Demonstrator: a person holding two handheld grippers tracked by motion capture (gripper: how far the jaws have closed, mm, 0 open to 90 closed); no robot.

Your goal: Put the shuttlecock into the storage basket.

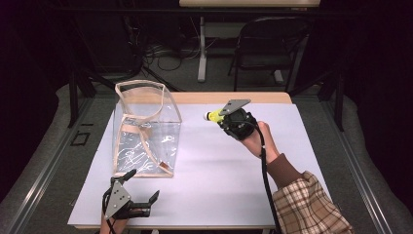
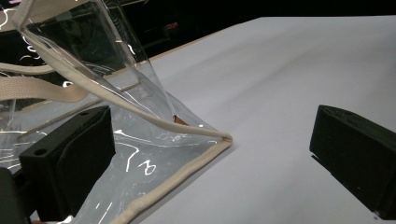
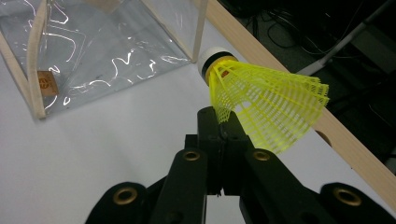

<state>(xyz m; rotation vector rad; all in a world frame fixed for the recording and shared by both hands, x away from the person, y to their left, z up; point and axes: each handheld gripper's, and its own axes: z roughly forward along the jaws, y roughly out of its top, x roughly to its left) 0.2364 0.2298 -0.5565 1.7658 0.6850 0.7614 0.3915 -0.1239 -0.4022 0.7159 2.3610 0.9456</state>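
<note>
A clear plastic bag (image 1: 146, 127) with beige trim and handles stands open on the left of the white table cover (image 1: 219, 165). My left gripper (image 1: 142, 186) rests open at the bag's near right corner. In the left gripper view that corner (image 2: 223, 138) lies between the wide-apart jaws of the left gripper (image 2: 212, 156), touching neither pad. My right gripper (image 1: 221, 117) hovers right of the bag, shut on a yellow shuttlecock (image 1: 213, 116). In the right gripper view the right gripper (image 3: 222, 122) pinches the shuttlecock's mesh skirt (image 3: 268, 105), and its white cork (image 3: 212, 56) points toward the bag (image 3: 93, 46).
The table's wooden far edge (image 1: 229, 97) runs behind the bag and the right gripper. Beyond it stand a dark folding chair (image 1: 265, 48) and a white table leg (image 1: 201, 48) among floor cables. A plaid sleeve (image 1: 307, 207) enters from the bottom right.
</note>
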